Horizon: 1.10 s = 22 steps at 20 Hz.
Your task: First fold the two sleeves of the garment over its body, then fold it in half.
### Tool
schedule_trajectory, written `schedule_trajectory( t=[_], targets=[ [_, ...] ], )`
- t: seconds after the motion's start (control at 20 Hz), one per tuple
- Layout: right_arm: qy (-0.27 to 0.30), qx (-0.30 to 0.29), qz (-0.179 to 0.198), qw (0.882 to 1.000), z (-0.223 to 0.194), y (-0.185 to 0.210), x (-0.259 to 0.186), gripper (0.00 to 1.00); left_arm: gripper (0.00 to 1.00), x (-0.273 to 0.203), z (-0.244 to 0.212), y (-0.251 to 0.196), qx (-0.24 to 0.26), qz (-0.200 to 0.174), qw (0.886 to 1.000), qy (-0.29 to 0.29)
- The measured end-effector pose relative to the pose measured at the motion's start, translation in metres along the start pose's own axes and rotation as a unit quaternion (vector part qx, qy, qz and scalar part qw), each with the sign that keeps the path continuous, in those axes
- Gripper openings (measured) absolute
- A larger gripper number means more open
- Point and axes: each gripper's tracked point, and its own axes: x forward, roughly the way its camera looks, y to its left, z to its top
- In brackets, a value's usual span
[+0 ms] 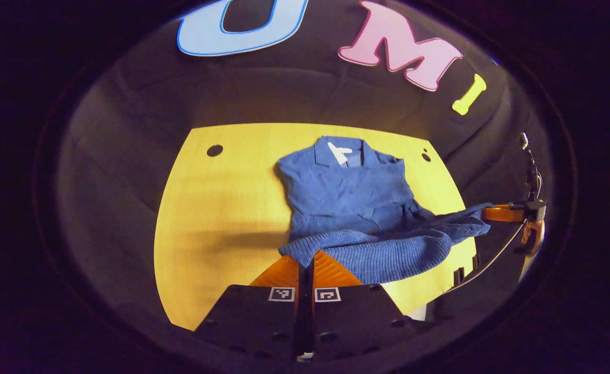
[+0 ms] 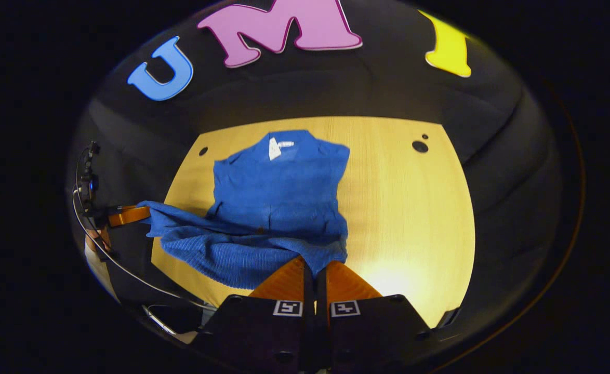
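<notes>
Left gripper view, nearest first: the left gripper point(image 1: 306, 265) has its two orange fingers point(image 1: 282, 272) pressed together on the ribbed hem of the blue garment point(image 1: 352, 202), pinching one bottom corner and holding it up off the yellow table point(image 1: 222, 208). From that corner the hem runs across to the far side, where the right gripper point(image 1: 492, 213) grips the other bottom corner just past the table edge, with a hand point(image 1: 532, 234) behind it and a cable trailing down. The lifted hem sags a little between the two grippers. Beyond it the body of the garment lies flat on the table, both sleeves already folded in over it, the collar and a white neck label point(image 1: 339, 152) at the far end. A few dark round holes mark the far corners of the tabletop. In the right gripper view the same thing reads from the other side: the right gripper point(image 2: 314, 270) has its fingers closed on the near hem corner, and the left gripper point(image 2: 128, 214) farther off clamps the opposite corner beyond the table edge. The garment point(image 2: 279, 192) stretches from both grippers back to its label point(image 2: 275, 147) near the far edge of the table point(image 2: 414, 208).
</notes>
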Motion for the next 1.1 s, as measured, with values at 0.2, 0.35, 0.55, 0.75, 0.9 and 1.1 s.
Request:
schedule_trajectory(
  t=[0.2,0.35,0.55,0.75,0.9,1.1],
  targets=[
    [-0.055,-0.027,-0.027,0.998,0.114,-0.006,0.049,0.05,0.00,0.031,0.084,0.017,0.034,0.050,0.998,-0.031],
    [-0.053,-0.040,-0.051,0.997,0.160,-0.023,0.130,0.05,0.00,0.087,0.137,0.030,0.036,0.094,0.994,-0.049],
    [0.026,-0.051,-0.068,0.996,0.135,-0.045,0.237,0.05,0.00,0.180,0.150,0.043,0.046,0.136,0.990,0.011],
    [0.047,-0.050,-0.068,0.995,0.124,-0.055,0.301,0.05,0.00,0.237,0.153,0.058,0.005,0.147,0.989,0.006],
    [0.029,-0.024,-0.068,0.997,0.134,-0.065,0.323,0.06,0.03,0.262,0.142,0.063,-0.025,0.135,0.990,0.013],
    [0.007,0.026,-0.052,0.998,0.148,-0.066,0.337,0.37,0.31,0.265,0.150,0.074,-0.028,0.152,0.988,0.000]
  ],
)
